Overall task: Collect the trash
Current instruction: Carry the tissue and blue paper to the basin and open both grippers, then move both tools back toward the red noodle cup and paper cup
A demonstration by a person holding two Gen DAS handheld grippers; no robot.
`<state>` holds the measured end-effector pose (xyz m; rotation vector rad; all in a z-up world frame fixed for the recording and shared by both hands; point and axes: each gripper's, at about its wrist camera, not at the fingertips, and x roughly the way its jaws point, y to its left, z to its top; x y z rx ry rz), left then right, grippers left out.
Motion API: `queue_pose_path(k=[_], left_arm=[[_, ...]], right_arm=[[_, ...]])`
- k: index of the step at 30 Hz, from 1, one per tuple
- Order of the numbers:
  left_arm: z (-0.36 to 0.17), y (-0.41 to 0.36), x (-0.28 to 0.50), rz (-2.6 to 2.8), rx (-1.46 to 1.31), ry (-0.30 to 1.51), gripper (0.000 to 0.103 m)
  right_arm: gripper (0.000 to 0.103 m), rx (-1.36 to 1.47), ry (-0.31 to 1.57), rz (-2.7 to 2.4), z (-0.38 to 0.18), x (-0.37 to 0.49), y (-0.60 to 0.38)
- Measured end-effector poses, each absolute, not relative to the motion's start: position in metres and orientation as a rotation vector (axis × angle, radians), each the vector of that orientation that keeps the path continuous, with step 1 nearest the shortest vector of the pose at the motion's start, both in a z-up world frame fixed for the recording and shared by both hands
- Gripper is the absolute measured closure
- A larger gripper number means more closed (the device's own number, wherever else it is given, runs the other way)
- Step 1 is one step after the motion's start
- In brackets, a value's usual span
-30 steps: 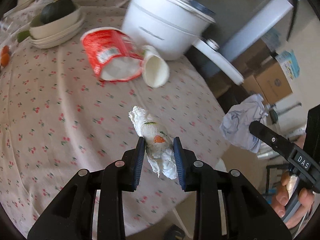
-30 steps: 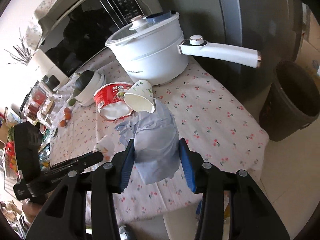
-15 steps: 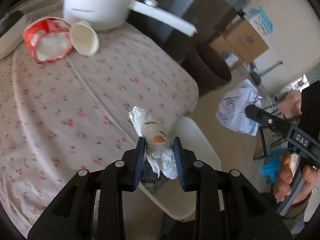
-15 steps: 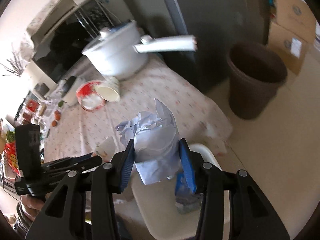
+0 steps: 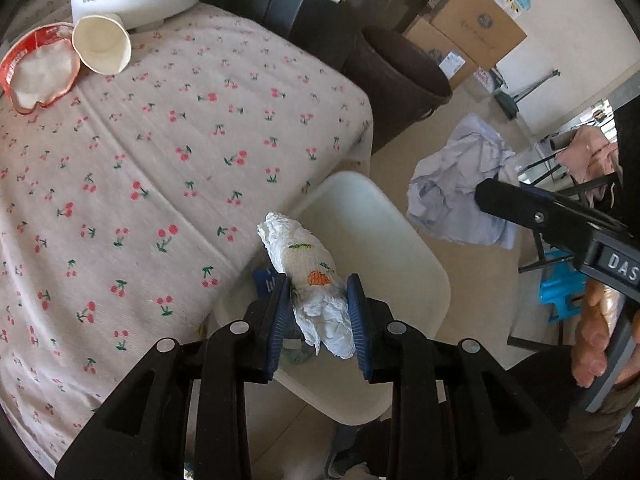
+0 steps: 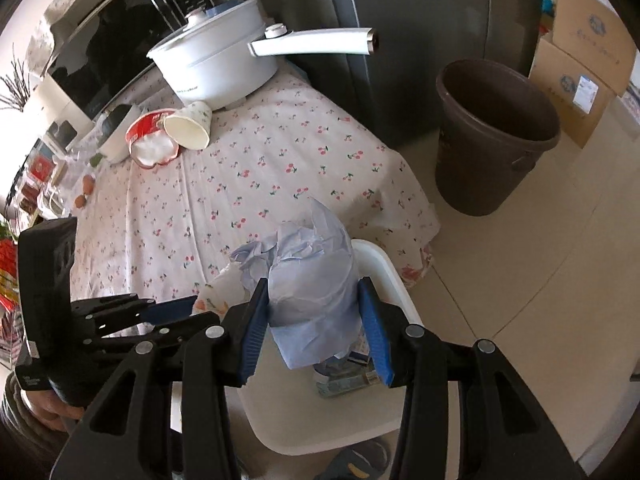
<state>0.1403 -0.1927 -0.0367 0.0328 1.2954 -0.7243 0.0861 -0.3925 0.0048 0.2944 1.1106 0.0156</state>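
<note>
Left wrist view: the left gripper [image 5: 319, 312] clamps a crumpled white napkin [image 5: 306, 276] above a white chair [image 5: 384, 248] at the tabletop's [image 5: 160, 160] near edge.

Right wrist view: the right gripper [image 6: 316, 322] squeezes a pale blue paper wad [image 6: 310, 288] over that chair [image 6: 384, 280]; a brown bin [image 6: 492, 136] stands beyond the table's corner.

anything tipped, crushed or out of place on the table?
Yes. A paper cup lies on its side by the white pot, mouth open. Touching it, a red tub is tipped over with a dented rim. Both look like trash not yet collected; nothing appears spilled on the cherry tablecloth.
</note>
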Motion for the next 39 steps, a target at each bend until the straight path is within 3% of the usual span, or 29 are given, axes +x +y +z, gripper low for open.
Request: queue_pose_path(k=[6,8,10,31,39], left_arm=[[-0.052,-0.193,0.144,-0.709,0.02,1.352,0.07],[-0.055,-0.193,0.146,-0.701,0.02,1.363,0.053],[-0.052,-0.191,0.146,-0.689,0.023,1.344,0.044],[-0.041,-0.181,0.151,-0.65,0.013,1.316,0.04],[-0.042,-0.175,0.156,-0.615,-0.002,1.32,0.03]], right_arm=[[0.056,0.253,1.157,0.012,-0.004,0.086,-0.389],[0.054,0.246,1.167,0.013,-0.005,0.086,-0.388],[0.054,0.241,1.168,0.013,-0.005,0.086,-0.387],[0.054,0.227,1.15,-0.003,-0.002,0.089,-0.384],[0.048,0.232,1.136,-0.015,-0.003,0.094,-0.387]])
